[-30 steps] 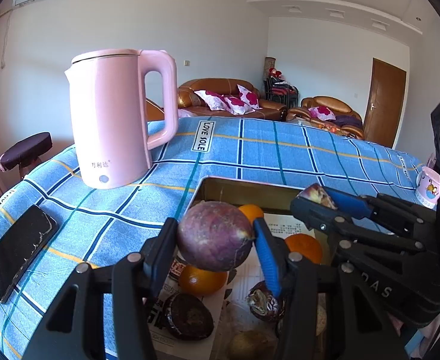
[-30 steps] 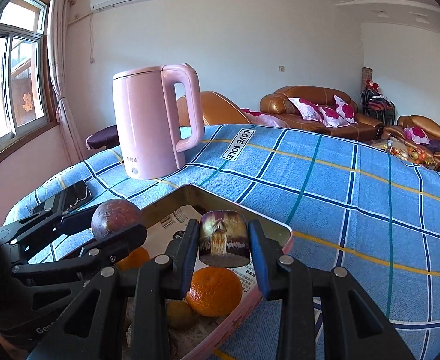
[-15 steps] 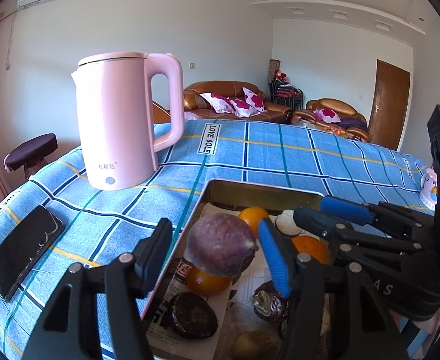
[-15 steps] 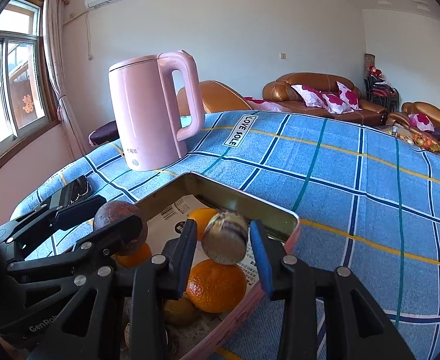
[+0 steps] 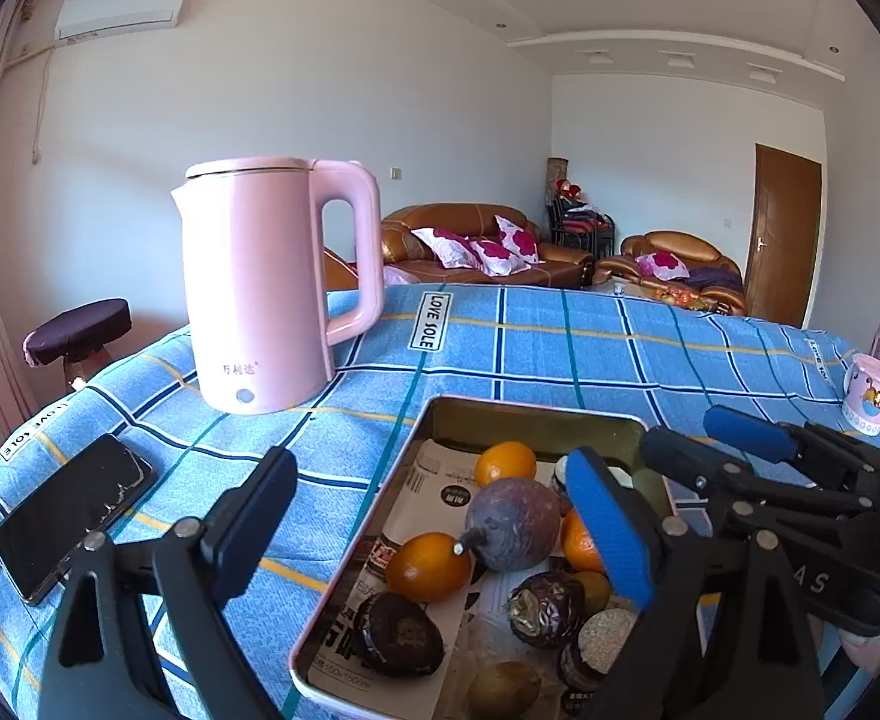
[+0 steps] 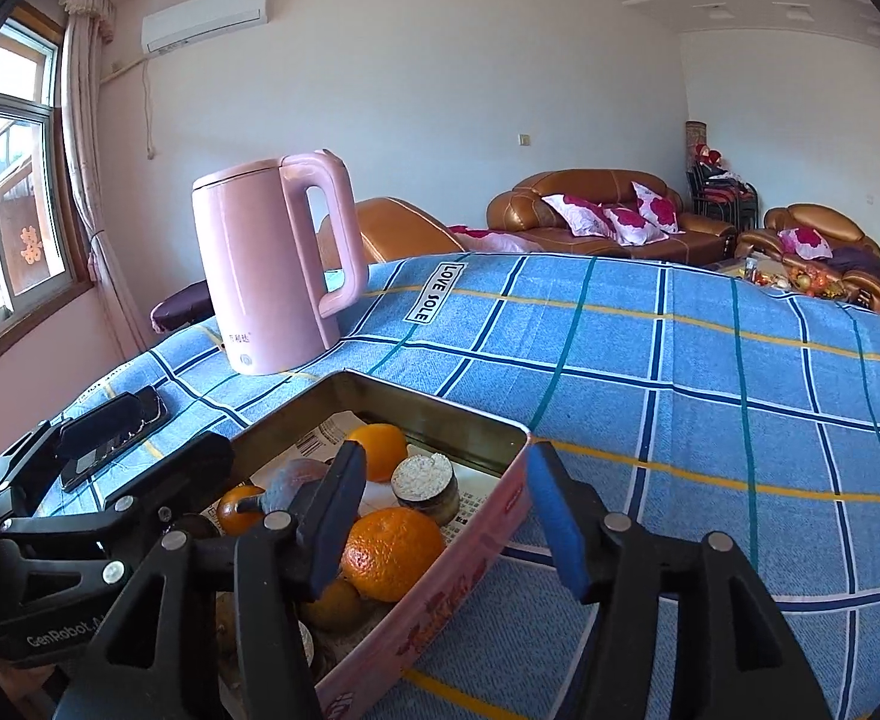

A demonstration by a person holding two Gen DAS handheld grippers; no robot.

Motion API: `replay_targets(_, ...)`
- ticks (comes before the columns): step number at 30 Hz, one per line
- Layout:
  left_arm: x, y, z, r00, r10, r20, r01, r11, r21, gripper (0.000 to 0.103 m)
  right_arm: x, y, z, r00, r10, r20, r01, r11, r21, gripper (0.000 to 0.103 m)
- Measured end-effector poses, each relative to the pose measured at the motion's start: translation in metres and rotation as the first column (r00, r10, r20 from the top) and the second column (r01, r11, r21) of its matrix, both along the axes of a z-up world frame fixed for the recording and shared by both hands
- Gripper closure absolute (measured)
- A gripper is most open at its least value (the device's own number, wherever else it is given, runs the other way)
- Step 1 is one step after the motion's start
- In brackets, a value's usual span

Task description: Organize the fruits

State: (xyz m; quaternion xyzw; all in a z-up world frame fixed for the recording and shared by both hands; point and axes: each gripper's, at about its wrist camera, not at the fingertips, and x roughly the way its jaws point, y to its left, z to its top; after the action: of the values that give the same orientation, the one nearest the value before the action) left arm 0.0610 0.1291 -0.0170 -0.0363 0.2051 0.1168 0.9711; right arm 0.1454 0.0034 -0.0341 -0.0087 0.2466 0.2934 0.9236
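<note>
A pink-rimmed metal tin [image 5: 536,414] lined with newspaper holds several fruits. A whole purple passion fruit [image 5: 512,532] lies on top of oranges [image 5: 428,567] in it. A cut passion fruit half [image 6: 426,480] sits cut face up by the tin's far wall [image 6: 440,414], beside an orange [image 6: 393,544]. My left gripper [image 5: 434,519] is open and empty above the tin's left edge. My right gripper [image 6: 446,510] is open and empty above the tin's right rim. Each gripper shows at the side of the other view.
A tall pink kettle [image 5: 272,282] stands on the blue checked tablecloth [image 6: 680,372] behind the tin to the left. A black phone [image 5: 71,510] lies at the left edge. A small pink cup [image 5: 869,387] stands at the far right. Sofas lie beyond the table.
Both grippers opened. The whole passion fruit dropped from my left gripper into the tin, and the cut half dropped from my right gripper onto the paper by the far wall.
</note>
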Motion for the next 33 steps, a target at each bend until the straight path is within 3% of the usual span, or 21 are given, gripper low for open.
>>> replay_targets(6, -0.0028, 0.0007, 0.0003, 1.000, 0.012, 0.012, -0.012, 1.000, 0.000, 0.010, -0.0076, -0.0038, 0.0031, 0.999, -0.020, 0.041, 0.020, 1.000, -0.001, 0.041)
replay_targets(33, -0.0051, 0.0013, 0.0012, 0.999, 0.024, 0.026, -0.024, 1.000, 0.006, 0.003, -0.0091, -0.0064, 0.0032, 0.998, -0.035, 0.049, 0.034, 0.999, 0.008, 0.037)
